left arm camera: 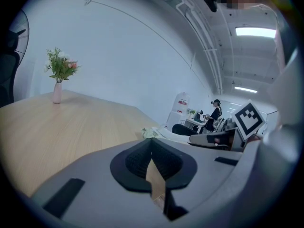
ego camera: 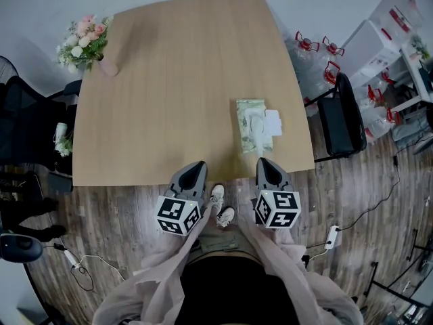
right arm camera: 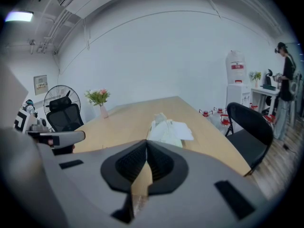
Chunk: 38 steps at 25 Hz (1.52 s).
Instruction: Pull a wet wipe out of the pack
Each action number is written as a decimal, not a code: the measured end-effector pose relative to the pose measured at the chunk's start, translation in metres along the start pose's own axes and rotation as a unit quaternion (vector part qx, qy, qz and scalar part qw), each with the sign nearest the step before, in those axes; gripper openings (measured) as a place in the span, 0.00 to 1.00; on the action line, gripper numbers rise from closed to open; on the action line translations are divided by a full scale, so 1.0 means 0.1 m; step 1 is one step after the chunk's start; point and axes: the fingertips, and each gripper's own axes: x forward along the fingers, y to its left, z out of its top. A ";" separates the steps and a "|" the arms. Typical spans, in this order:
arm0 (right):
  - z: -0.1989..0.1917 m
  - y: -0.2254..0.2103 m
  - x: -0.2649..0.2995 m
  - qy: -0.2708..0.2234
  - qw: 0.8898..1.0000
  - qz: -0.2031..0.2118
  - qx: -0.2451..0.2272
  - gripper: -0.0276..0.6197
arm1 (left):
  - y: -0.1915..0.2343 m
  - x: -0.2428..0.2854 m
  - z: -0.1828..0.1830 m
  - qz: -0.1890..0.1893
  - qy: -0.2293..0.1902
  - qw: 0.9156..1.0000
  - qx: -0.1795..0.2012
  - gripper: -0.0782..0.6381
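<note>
Currently both grippers hang side by side just off the tabletop's [ego camera: 169, 80] near edge. The left gripper [ego camera: 196, 165] has its jaws pressed together on nothing, and so has the right gripper [ego camera: 265, 161]. The wet wipe pack [ego camera: 252, 126] lies by the near right corner, just beyond the right gripper, its white flap [ego camera: 272, 122] open toward the right edge.

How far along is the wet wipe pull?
Barely started. Done: the pack lies on the table and its white flap looks open. In hand: nothing; the left gripper and right gripper are both shut and empty, at the table's front edge, short of the pack. Left: reach in, grip a wipe, pull it out.
</note>
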 end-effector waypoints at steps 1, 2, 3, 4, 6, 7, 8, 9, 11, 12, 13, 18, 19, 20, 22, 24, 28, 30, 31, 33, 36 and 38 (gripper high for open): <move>0.00 0.00 -0.01 0.000 1.000 -0.001 0.001 0.06 | 0.00 -0.01 0.00 0.000 0.000 1.000 0.000 0.12; -0.01 0.00 -0.02 -0.001 1.000 -0.002 0.001 0.06 | 0.00 -0.02 -0.01 0.000 0.000 1.000 0.000 0.12; -0.01 0.00 -0.03 -0.002 1.000 -0.002 0.001 0.06 | 0.00 -0.03 -0.01 -0.001 0.000 1.000 0.001 0.12; -0.01 0.00 -0.04 -0.002 1.000 -0.003 0.001 0.06 | -0.01 -0.04 -0.02 -0.001 0.000 1.000 0.001 0.12; -0.02 0.01 -0.07 -0.004 1.000 -0.005 0.002 0.06 | -0.02 -0.07 -0.03 -0.001 0.000 1.000 0.002 0.12; -0.03 0.01 -0.09 -0.004 1.000 -0.005 0.002 0.06 | -0.02 -0.08 -0.04 -0.002 0.000 1.000 0.002 0.12; -0.03 0.01 -0.10 -0.005 1.000 -0.006 0.002 0.06 | -0.03 -0.09 -0.04 -0.002 0.000 1.000 0.002 0.12; -0.03 0.01 -0.12 -0.005 1.000 -0.007 0.002 0.06 | -0.04 -0.10 -0.04 -0.002 0.000 1.000 0.002 0.12; -0.03 0.01 -0.15 -0.006 1.000 -0.008 0.003 0.06 | -0.06 -0.13 -0.05 -0.002 0.000 1.000 0.003 0.12; -0.04 0.01 -0.17 -0.007 1.000 -0.008 0.003 0.06 | -0.07 -0.14 -0.05 -0.002 0.000 1.000 0.003 0.12; -0.04 0.02 -0.18 -0.008 1.000 -0.008 0.003 0.06 | -0.07 -0.15 -0.05 -0.002 0.000 1.000 0.003 0.12; -0.05 0.04 -0.22 -0.010 1.000 -0.011 0.005 0.06 | -0.08 -0.21 -0.05 -0.003 0.000 1.000 0.005 0.12; -0.05 0.04 -0.23 -0.010 1.000 -0.011 0.005 0.06 | -0.08 -0.22 -0.05 -0.003 0.000 1.000 0.005 0.12; -0.05 0.04 -0.24 -0.011 1.000 -0.011 0.005 0.06 | -0.09 -0.23 -0.05 -0.003 0.000 1.000 0.006 0.12; -0.06 0.05 -0.26 -0.011 1.000 -0.011 0.005 0.06 | -0.10 -0.24 -0.06 -0.004 0.000 1.000 0.006 0.12; -0.08 0.06 -0.28 -0.010 1.000 -0.010 0.005 0.06 | -0.11 -0.26 -0.06 -0.005 0.001 1.000 0.007 0.12; -0.12 0.08 -0.32 -0.009 1.000 -0.008 0.003 0.06 | -0.14 -0.27 -0.08 -0.007 0.001 1.000 0.008 0.12; -0.13 0.08 -0.34 -0.008 1.000 -0.008 0.003 0.06 | -0.16 -0.28 -0.10 -0.008 0.002 1.000 0.007 0.12; -0.14 0.08 -0.35 -0.008 1.000 -0.009 0.003 0.06 | -0.17 -0.28 -0.11 -0.010 0.002 1.000 0.007 0.12; -0.15 0.07 -0.38 -0.008 1.000 -0.010 0.002 0.06 | -0.20 -0.27 -0.12 -0.013 0.003 1.000 0.008 0.12; -0.18 0.06 -0.42 -0.007 1.000 -0.012 0.003 0.06 | -0.24 -0.27 -0.12 -0.018 0.002 1.000 0.009 0.12; -0.20 0.07 -0.45 -0.006 1.000 -0.013 0.004 0.06 | -0.26 -0.28 -0.12 -0.020 0.002 1.000 0.010 0.12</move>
